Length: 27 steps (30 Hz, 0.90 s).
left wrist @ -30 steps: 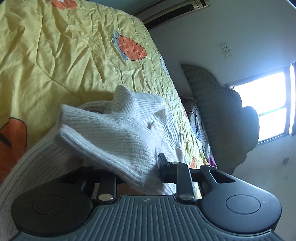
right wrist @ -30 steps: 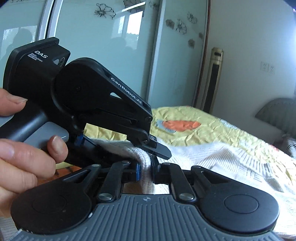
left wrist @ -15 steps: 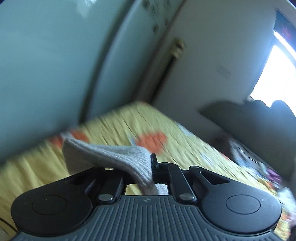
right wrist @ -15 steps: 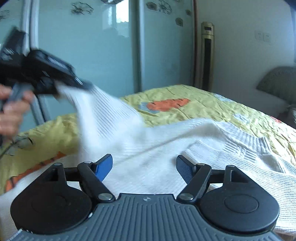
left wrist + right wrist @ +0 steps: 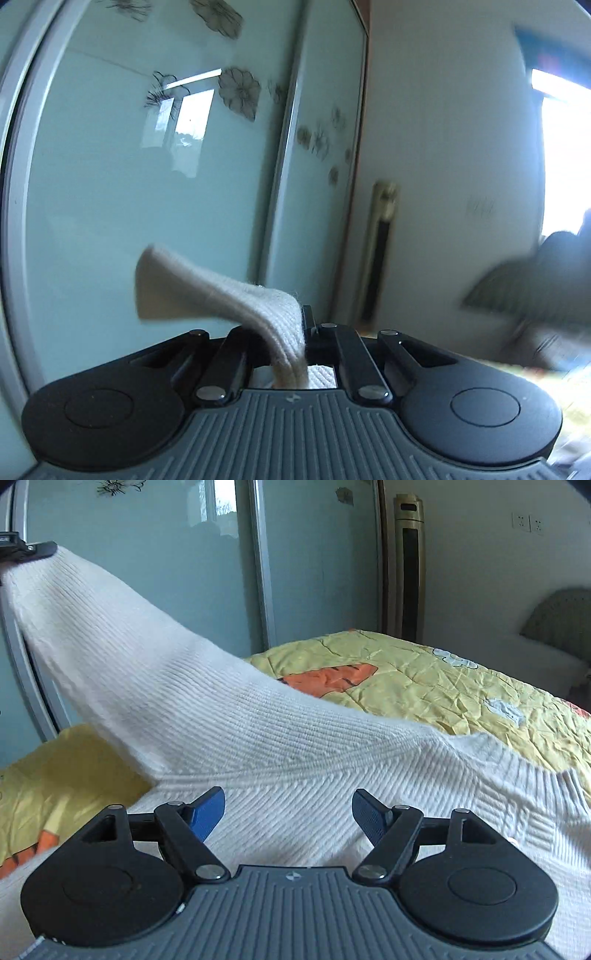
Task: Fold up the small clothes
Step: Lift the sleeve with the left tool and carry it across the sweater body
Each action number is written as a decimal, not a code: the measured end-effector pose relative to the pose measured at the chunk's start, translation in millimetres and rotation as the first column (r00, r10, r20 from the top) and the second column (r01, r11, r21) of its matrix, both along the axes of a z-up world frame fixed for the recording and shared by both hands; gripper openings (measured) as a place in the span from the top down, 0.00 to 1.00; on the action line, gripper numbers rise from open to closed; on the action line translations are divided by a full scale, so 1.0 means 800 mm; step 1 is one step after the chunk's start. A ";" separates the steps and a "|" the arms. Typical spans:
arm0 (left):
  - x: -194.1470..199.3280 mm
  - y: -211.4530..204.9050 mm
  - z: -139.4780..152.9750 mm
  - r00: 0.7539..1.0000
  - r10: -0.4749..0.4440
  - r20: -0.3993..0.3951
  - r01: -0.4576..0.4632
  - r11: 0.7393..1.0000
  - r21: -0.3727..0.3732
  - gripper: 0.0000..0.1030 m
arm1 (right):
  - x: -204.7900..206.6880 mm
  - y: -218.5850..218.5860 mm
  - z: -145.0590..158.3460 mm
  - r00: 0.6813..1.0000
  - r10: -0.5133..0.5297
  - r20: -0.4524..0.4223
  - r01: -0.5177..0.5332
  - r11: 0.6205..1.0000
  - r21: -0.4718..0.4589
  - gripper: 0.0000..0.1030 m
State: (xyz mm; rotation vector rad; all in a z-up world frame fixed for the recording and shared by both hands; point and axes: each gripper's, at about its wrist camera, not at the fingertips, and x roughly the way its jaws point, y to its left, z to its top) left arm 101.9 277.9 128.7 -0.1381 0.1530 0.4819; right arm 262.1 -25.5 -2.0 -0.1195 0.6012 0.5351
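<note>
White ribbed knit is what both my tools are dealing with: a sweater [image 5: 280, 746] lying mostly on the bed [image 5: 461, 686], with one sleeve [image 5: 110, 635] now drawn up off it.

A second ago both tools were pinching the same cuff, close together. Since then my right tool [image 5: 288, 808] has let go and spread wide, and it now hangs just over the sweater's body with nothing between its blue pads [image 5: 208, 806]. My left tool [image 5: 304, 332] kept its jaws pressed together on the cuff [image 5: 221, 295] and has lifted and rolled; its view shows the wardrobe doors [image 5: 147, 166] instead of the quilt. So the sleeve is handed over to one tool and stretched taut, which I judge sets it up for folding across the body.

The collar edge [image 5: 546, 771] lies to the right, on the quilt. The sleeve's lower edge meets the body just ahead of my right tool. Bare quilt lies beyond the sweater, so there looks to be room to lay the sleeve down. The doors stand near my left tool, so I would swing it away from them.
</note>
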 end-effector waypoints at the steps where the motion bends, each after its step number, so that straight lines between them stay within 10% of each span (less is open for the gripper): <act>1: 0.014 0.003 -0.010 0.999 0.023 -0.047 -0.023 1.000 -0.012 0.93 | 0.012 0.001 -0.004 1.000 -0.013 -0.018 0.013 1.000 -0.003 0.24; 5: 0.046 0.034 -0.061 0.979 0.029 -0.200 -0.062 0.985 -0.162 0.93 | 0.058 -0.008 -0.025 0.985 -0.061 -0.158 0.062 0.998 0.001 0.24; 10: 0.048 0.027 -0.099 0.961 0.063 -0.269 -0.085 0.994 -0.070 0.93 | 0.099 -0.036 -0.006 0.977 -0.078 -0.200 0.095 0.992 0.078 0.23; 17: 0.040 0.015 -0.106 0.965 0.040 -0.258 -0.064 0.994 -0.087 0.93 | 0.190 -0.031 -0.023 0.955 -0.089 -0.283 0.102 0.994 0.031 0.05; 23: 0.027 0.004 -0.096 0.982 0.021 -0.188 -0.046 0.991 -0.129 0.93 | 0.201 -0.078 0.025 0.967 -0.234 -0.104 0.243 0.966 0.087 0.12; 27: 0.014 0.001 -0.084 0.994 0.031 -0.109 -0.048 0.987 -0.154 0.93 | 0.238 -0.121 0.004 0.934 -0.281 -0.221 0.288 0.958 -0.004 0.14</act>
